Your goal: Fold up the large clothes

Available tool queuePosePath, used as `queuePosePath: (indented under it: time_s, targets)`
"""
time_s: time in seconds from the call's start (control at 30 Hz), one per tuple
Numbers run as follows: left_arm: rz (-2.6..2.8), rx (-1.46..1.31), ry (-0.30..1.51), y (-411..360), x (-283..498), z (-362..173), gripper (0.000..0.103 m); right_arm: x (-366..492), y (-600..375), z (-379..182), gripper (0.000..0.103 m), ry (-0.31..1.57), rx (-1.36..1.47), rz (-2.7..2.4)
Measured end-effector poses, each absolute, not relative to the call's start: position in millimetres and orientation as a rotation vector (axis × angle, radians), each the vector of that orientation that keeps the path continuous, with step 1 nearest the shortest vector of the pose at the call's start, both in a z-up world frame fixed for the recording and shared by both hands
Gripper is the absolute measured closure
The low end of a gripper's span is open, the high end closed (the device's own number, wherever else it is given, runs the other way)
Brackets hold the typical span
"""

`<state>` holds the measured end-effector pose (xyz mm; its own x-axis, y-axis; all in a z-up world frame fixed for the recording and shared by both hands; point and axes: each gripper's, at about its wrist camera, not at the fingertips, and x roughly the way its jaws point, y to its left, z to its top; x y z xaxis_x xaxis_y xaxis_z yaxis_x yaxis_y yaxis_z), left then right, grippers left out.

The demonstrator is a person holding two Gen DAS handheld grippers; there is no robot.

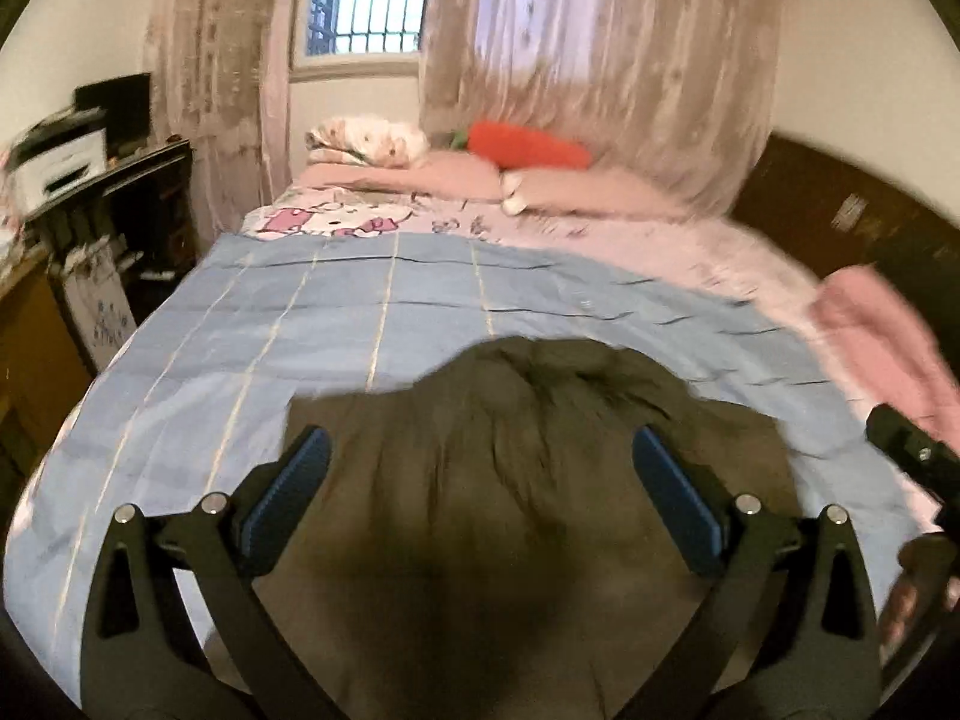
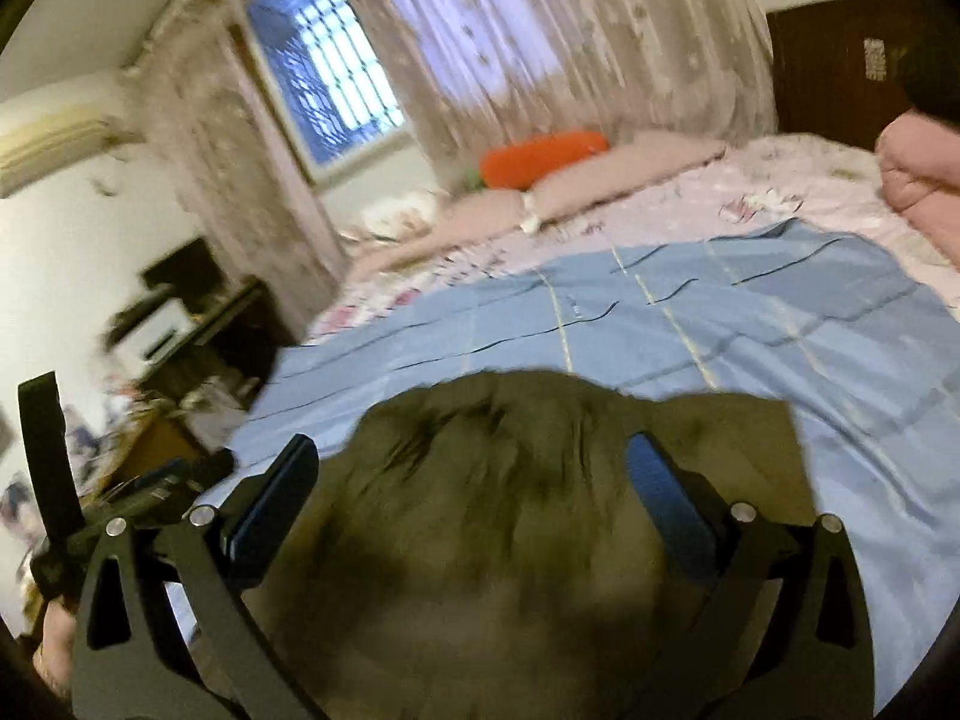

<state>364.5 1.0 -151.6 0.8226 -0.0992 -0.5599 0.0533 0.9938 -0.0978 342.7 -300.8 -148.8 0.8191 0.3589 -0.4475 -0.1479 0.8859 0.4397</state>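
Note:
A dark olive-brown garment point(image 1: 480, 480) lies bunched on the blue checked sheet point(image 1: 336, 324) at the near side of the bed. It also shows in the right wrist view point(image 2: 498, 510). My left gripper point(image 1: 480, 450) is open, its blue-padded fingers point(image 1: 300, 480) spread wide over the garment with cloth between them. My right gripper point(image 2: 474, 468) is open too, fingers point(image 2: 666, 492) spread over the same garment. The right gripper's black body point(image 1: 912, 450) shows at the right edge of the left wrist view. Both views are blurred.
The blue sheet point(image 2: 750, 324) covers the near half of the bed. Pink pillows point(image 1: 468, 177), an orange plush carrot point(image 1: 528, 147) and a floral pillow lie at the head. A pink blanket point(image 1: 888, 330) is heaped at right. A dark desk with a printer point(image 1: 66, 162) stands left.

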Motion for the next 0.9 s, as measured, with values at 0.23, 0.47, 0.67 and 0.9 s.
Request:
queuePosePath:
  time_s: [0.23, 0.47, 0.67, 0.9]
  targets:
    - [-0.191, -0.330, 0.582, 45, 142, -169, 0.002, 119, -321, -156, 0.001, 0.523, 0.553, 0.285]
    - [-0.303, -0.683, 0.722, 56, 58, -264, 0.002, 35, -295, -206, 0.001, 0.564, 0.632, 0.319]
    - [-0.308, -0.612, 0.748, 40, 39, -295, 0.002, 10, -292, -247, 0.001, 0.632, 0.752, 0.305]
    - [-0.289, -0.523, 0.753, 30, 50, -314, 0.002, 28, -308, -283, 0.001, 0.668, 0.891, 0.317]
